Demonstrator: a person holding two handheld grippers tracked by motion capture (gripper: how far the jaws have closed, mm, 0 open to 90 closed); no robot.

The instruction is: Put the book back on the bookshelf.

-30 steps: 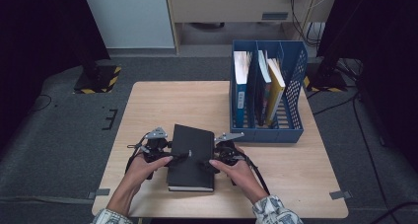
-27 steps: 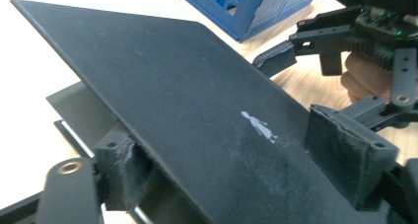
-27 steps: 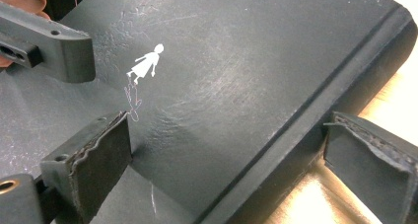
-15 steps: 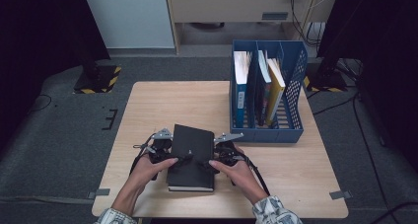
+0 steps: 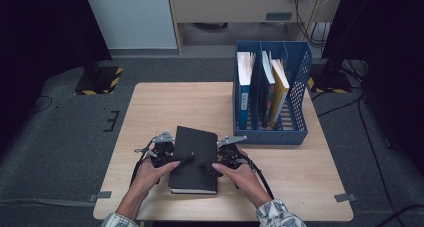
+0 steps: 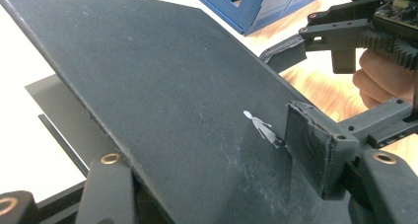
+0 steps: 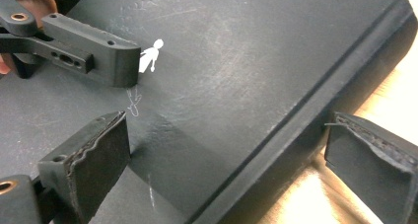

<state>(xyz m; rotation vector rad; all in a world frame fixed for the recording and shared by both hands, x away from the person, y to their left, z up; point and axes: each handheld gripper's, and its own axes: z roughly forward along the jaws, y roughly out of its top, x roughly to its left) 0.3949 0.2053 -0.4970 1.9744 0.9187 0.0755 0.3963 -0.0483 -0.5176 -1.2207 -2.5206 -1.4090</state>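
A black hardcover book lies on the wooden table at its near edge. My left gripper is at the book's left side. In the left gripper view the raised cover slants between the jaws of my left gripper, one finger under it and one pad on top. These jaws have just been closing, and a gap still shows. My right gripper stands open astride the spine. In the high view my right gripper is at the book's right side.
A blue file rack with several upright books stands at the table's far right, just behind the black book. A white page shows under the lifted cover. Bare wood lies to the left and right of the hands.
My left gripper has slid a little to the right, onto the book's left edge. The right hand and the book's place on the table are unchanged.
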